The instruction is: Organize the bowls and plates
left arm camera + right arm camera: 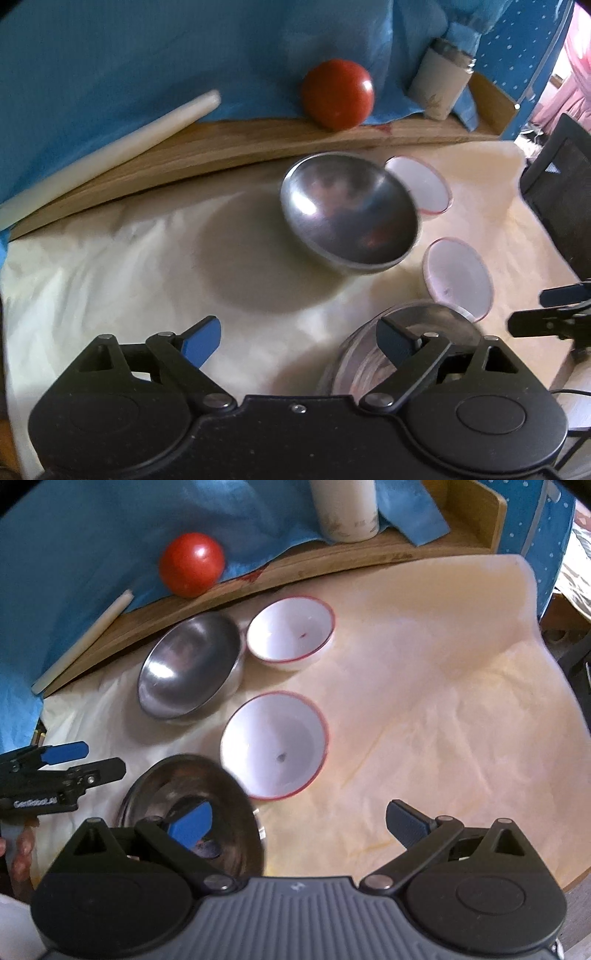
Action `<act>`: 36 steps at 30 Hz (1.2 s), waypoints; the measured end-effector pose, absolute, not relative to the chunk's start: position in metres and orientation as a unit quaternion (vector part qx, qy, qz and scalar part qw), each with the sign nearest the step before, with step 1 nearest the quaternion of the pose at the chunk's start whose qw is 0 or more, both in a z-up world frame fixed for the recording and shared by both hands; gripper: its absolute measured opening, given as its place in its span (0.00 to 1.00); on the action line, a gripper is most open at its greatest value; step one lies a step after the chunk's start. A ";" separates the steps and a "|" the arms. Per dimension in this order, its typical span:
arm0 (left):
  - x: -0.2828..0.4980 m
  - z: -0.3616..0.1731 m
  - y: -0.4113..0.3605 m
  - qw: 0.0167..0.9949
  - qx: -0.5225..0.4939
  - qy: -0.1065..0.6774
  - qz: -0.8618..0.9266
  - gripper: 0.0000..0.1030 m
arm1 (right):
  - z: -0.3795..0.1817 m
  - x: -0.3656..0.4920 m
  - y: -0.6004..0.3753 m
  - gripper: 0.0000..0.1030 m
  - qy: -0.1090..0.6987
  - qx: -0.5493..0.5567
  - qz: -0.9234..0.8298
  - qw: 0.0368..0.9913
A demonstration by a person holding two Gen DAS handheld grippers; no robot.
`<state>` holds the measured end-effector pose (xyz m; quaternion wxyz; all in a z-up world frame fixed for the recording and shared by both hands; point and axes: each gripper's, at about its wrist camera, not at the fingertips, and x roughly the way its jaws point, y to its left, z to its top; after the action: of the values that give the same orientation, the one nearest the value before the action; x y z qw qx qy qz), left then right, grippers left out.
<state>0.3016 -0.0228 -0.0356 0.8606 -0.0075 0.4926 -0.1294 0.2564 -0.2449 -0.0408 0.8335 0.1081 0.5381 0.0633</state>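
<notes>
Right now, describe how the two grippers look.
Left gripper: black body with round pivot housings, black linkage arms with silver pins, blue finger pads. From the side it carries white lettering, too blurred to read. Right gripper: same black linkages and blue pads, but a grey ribbed centre plate.

Bowls [190, 672] leftward — bare cloth [443, 709] rightward

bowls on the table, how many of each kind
metal bowls: 2, the far one and the near one
white bowls with a red rim: 2, far and near
total: 4
</notes>
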 end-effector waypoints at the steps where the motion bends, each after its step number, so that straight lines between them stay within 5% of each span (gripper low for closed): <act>1: 0.303 -0.035 -0.028 0.861 -0.010 0.492 -0.133 0.89 | -0.041 0.259 -0.249 0.99 0.537 0.108 0.061 0.834; 23: 0.331 -0.040 -0.127 0.839 0.011 0.511 -0.187 0.90 | -0.064 0.277 -0.290 0.99 0.551 0.115 0.070 0.824; 36: 0.332 -0.032 -0.139 0.831 -0.002 0.528 -0.177 0.77 | -0.069 0.282 -0.299 0.99 0.548 0.130 0.094 0.821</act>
<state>0.3316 -0.1387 -0.0325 0.8308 -0.0021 0.5277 -0.1769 0.2820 -0.2991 -0.0695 0.8208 0.1303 0.5482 0.0938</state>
